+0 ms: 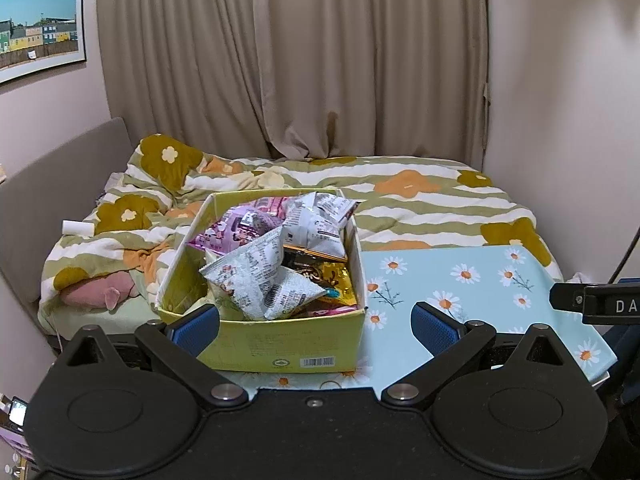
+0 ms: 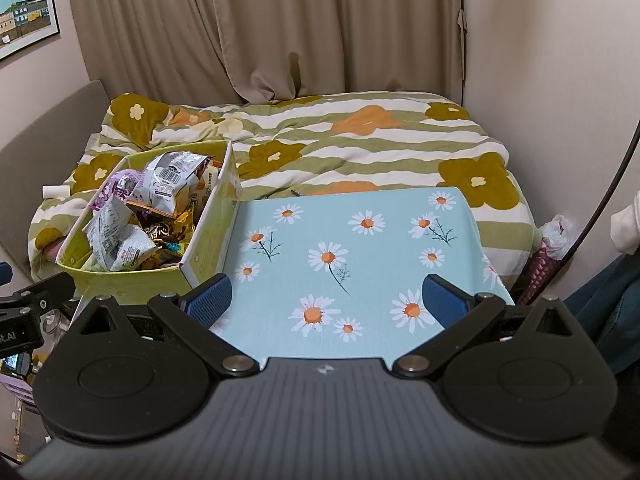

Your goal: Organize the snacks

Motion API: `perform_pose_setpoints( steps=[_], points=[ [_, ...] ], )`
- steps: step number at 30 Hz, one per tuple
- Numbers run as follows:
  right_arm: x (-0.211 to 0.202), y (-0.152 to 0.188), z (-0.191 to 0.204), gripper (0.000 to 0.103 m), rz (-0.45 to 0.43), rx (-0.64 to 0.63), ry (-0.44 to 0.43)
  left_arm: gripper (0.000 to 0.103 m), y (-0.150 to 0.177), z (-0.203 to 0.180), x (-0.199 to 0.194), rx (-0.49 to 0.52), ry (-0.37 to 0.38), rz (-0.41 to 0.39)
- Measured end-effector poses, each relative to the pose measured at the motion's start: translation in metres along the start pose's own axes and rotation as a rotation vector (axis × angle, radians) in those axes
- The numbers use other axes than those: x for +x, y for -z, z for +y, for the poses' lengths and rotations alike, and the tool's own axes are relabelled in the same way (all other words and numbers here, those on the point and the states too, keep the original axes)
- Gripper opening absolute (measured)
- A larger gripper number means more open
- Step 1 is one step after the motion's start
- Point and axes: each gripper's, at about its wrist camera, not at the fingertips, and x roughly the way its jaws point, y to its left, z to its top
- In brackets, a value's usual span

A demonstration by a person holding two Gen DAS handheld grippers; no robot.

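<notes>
Left gripper [image 1: 316, 322]: spread wide, nothing between the blue pads, hanging just in front of the near wall of the box.
Right gripper [image 2: 326, 302]: same deal, wide apart and empty, over the bare part of the cloth to the right of the box.
Yellow box [image 1: 280, 350]: sits on the left end of the daisy cloth, lid off, barcode on its near face.
Snacks [image 1: 260, 276]: all piled loose in the box, white crinkly packets on top, a purple bag [image 1: 236, 226] at the far left, gold wrappers [image 1: 336, 280] underneath (can't read the labels).
Daisy cloth [image 2: 360, 248]: light blue; its right side is bare.
Bed [image 2: 360, 136]: behind it all, striped flower duvet, rumpled on the left.
Curtain [image 1: 320, 60]: beige, drawn shut at the far side.
</notes>
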Motion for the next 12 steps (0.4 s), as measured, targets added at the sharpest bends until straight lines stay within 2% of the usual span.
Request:
perform_pose_setpoints(
  steps=[12],
  points=[
    [0.0017, 0.0011, 0.0002, 0.103, 0.0, 0.0, 0.0, 0.103, 0.0001, 0.0034, 0.0023, -0.013, 0.017, 0.0]
  ],
)
